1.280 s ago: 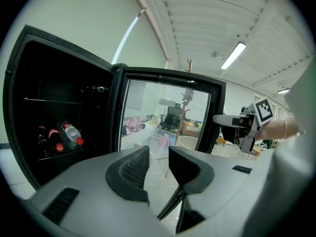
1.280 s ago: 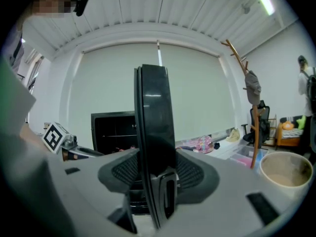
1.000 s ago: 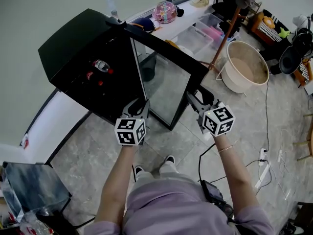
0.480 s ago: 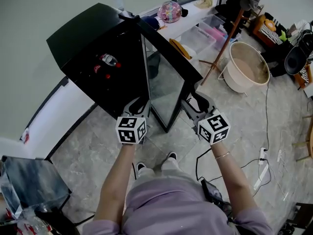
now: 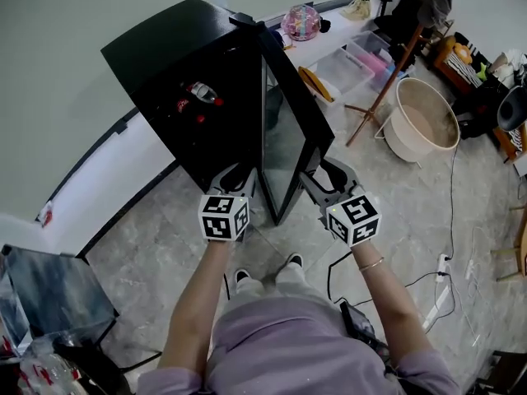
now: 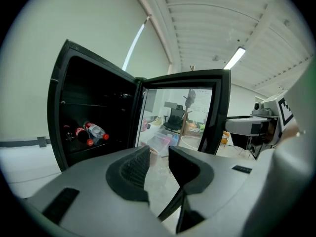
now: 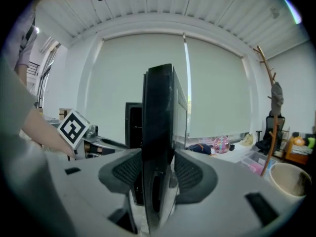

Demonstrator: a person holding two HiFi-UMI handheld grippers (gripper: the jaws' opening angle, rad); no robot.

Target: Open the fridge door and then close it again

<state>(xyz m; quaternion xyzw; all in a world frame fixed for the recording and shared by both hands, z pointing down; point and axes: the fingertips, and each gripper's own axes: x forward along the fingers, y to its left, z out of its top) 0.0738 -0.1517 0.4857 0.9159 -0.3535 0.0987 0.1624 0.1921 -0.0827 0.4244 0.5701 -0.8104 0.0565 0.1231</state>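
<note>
Right gripper clamped on the open fridge door, left gripper free.
The black boxy fridge (image 5: 177, 64) stands far left against the pale wall (image 5: 58, 31), on grey stone-look floor tiles (image 5: 156, 237). Its fridge door (image 5: 284, 151), a glass pane in a black frame, is swung wide and edge-on to the near side. The right gripper (image 5: 315, 177) presses its 2 ribbed pads on the door's near edge. The left gripper (image 5: 237, 179), just left of the door, has its jaws slightly apart and empty. Red-capped plastic bottles (image 5: 200, 95) lie inside.

Tiled floor (image 5: 156, 249) bears fridge (image 5: 193, 64), tub (image 5: 424, 126), seemingly cables (image 5: 452, 196).
</note>
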